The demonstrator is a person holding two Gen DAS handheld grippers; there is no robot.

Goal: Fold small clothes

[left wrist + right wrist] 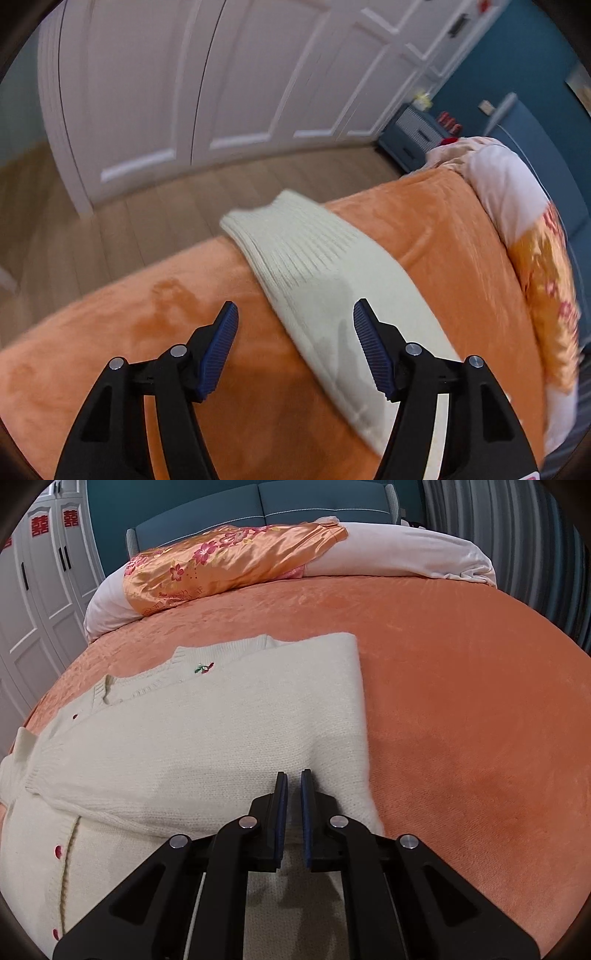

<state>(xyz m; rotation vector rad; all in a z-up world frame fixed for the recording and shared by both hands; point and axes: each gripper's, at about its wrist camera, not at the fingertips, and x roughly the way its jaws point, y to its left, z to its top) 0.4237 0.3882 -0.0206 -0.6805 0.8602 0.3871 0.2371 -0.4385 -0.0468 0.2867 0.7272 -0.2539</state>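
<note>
Looking along my right gripper [291, 775] first, I see its jaws nearly together with only a thin slit between the blue pads [282, 805]; they sit low over the cream cardigan [207, 734], but I cannot tell whether any knit is pinched between them. My left gripper [295, 317] has its jaws spread wide, holding nothing, and poised above a ribbed sleeve [314, 266] of the same garment. That sleeve runs diagonally across the orange blanket [129, 332], its cuff end reaching toward the edge of the bed.

In the right wrist view the cardigan lies flat on the blanket, one side folded over the body to make a straight right-hand edge. Red buttons [58, 851] dot the front at lower left, and a small embroidered flower [204, 668] sits near the collar.

Farther off, a floral satin pillow [229, 561] rests on a white pillow [406, 550] against a teal headboard [266, 502]. White wardrobe doors [166, 85] stand beyond the wooden floor [74, 229].
</note>
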